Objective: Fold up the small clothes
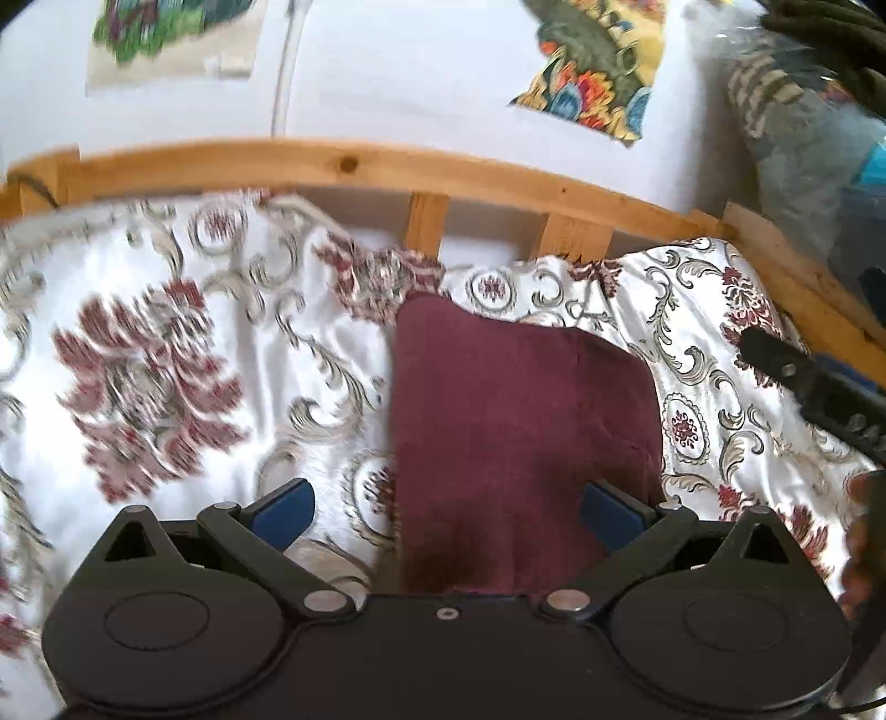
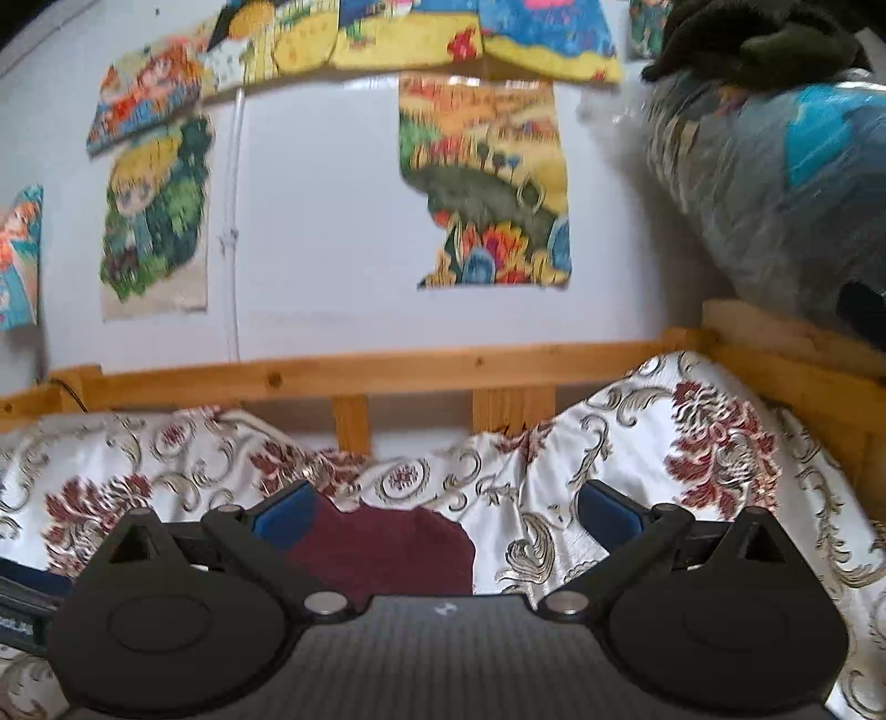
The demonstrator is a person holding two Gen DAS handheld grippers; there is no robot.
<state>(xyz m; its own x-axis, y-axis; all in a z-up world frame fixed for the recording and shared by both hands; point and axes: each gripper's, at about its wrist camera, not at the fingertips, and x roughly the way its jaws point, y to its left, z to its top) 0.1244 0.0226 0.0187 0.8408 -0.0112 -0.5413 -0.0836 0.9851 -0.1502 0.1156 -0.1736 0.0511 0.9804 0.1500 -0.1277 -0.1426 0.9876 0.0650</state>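
While both tongs gape, maroon cloth (image 1: 515,432) lies free.

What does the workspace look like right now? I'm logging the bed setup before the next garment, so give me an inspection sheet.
Surface: patterned bedspread, white with maroon flowers, rumpled against the wooden bed rail.
Job's things: maroon garment lying flat in a folded shape, not held.
Clutter: plastic-wrapped bundle with a dark cloth on top, at the right end of the bed.
Grippers: left gripper open over the garment's near edge; right gripper open, empty.
Cables: thin dark cable at the rail's left end.
Surroundings: white wall with colourful posters.
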